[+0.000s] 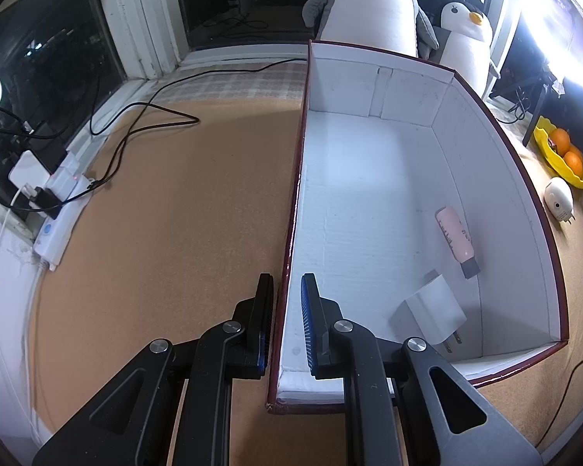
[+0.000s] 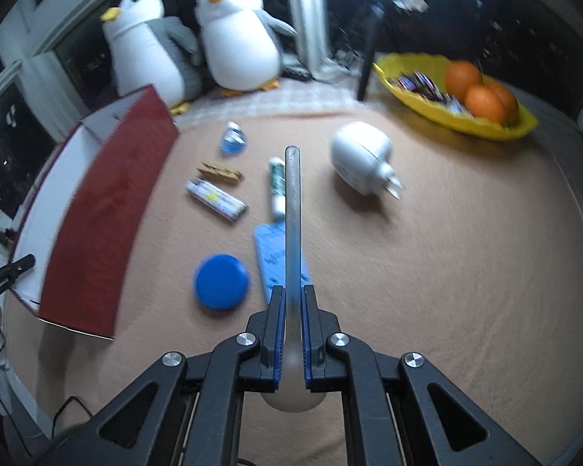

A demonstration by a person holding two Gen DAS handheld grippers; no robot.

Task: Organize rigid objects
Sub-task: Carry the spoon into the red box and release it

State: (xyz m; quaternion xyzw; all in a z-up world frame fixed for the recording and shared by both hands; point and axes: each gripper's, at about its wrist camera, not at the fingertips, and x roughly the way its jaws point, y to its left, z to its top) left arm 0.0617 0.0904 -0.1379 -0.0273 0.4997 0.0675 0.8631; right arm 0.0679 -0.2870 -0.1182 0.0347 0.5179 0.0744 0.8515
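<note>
Your right gripper (image 2: 291, 330) had its fingers closed on a spoon (image 2: 292, 209), bowl back toward the wrist and handle running straight ahead along the fingers, above the worktop (image 2: 427, 272). The box (image 2: 109, 209) lay to that gripper's left, its open top facing away. Your left gripper (image 1: 285, 322) straddled the box's near wall (image 1: 291, 233), fingers parted, seemingly not clamping.

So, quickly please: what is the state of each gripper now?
Left gripper: open, straddling the box wall.
Right gripper: closed on a spoon.
</note>
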